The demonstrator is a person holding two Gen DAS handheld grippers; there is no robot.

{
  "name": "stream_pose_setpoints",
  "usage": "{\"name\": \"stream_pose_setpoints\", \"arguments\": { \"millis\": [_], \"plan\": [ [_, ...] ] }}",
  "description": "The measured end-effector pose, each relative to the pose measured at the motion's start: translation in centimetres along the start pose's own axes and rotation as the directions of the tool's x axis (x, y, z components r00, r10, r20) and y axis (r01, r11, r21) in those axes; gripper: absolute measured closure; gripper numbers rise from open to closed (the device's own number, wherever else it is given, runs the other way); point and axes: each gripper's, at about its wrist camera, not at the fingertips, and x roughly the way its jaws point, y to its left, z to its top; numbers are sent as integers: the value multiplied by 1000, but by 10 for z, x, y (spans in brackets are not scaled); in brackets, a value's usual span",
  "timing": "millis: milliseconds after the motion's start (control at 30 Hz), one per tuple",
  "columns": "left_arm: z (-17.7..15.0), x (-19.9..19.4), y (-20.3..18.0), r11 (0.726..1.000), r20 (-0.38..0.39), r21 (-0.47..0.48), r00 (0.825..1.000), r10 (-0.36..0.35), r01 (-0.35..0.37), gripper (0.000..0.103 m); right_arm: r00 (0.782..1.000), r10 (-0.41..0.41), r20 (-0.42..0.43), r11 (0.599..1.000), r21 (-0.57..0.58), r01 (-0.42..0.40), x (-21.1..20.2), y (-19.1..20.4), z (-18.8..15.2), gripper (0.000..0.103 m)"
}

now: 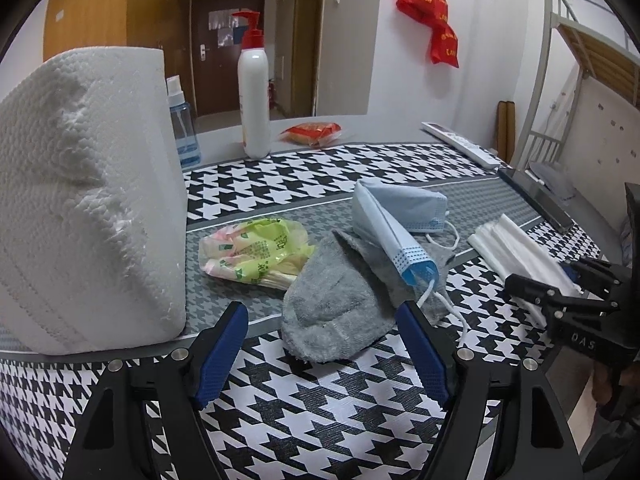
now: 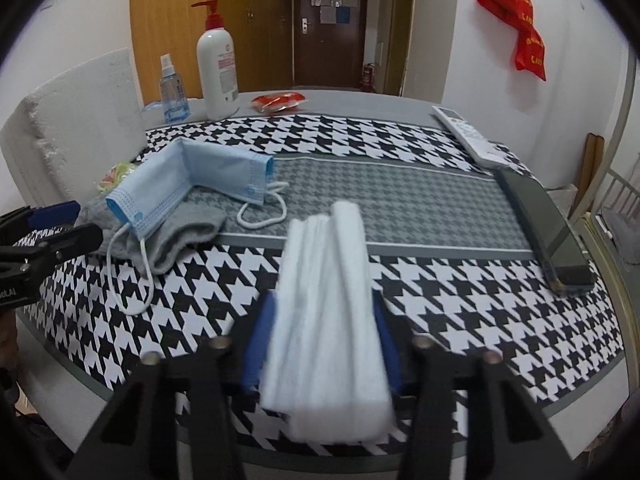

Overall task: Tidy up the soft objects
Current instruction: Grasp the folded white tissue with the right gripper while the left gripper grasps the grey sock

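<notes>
Tissue stack [image 2: 326,320] lengthwise between right gripper [image 2: 324,344] pads, pinched; left gripper [image 1: 322,344] spread.

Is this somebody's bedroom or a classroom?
Most likely a dorm-style bedroom: a metal bunk bed frame stands on one side, wooden wardrobe doors line the far wall, and lotion and face masks sit on the table.

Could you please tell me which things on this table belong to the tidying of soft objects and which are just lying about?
Belong to the job:
folded white cloth, gripped by the right gripper
grey sock
blue face mask
paper towel roll

Lying about:
pump bottle
spray bottle
remote control
phone
</notes>
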Motion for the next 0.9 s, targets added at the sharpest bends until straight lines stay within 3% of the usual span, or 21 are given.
{"name": "stream_pose_setpoints", "arguments": {
  "millis": [133,333,467,667,900],
  "plan": [
    [1,2,-2,1000,-9,1,1000,-2,2,25,999,33,12,999,25,-33,-1,-4,-1,87],
    [3,9,-2,1000,-40,-3,999,-7,7,25,998,55,24,998,39,-56,1,-8,-1,89],
    [6,14,2,1000,-61,-29,998,-5,3,48,997,65,32,997,38,-66,0,-8,-2,89],
    [5,20,-1,1000,-95,-21,995,-18,16,70,997,66,42,997,36,-67,-1,-8,-3,89],
    [7,11,-9,999,-78,7,996,-36,36,83,996,79,46,995,60,-82,-2,-11,-4,89]
  ]
}}
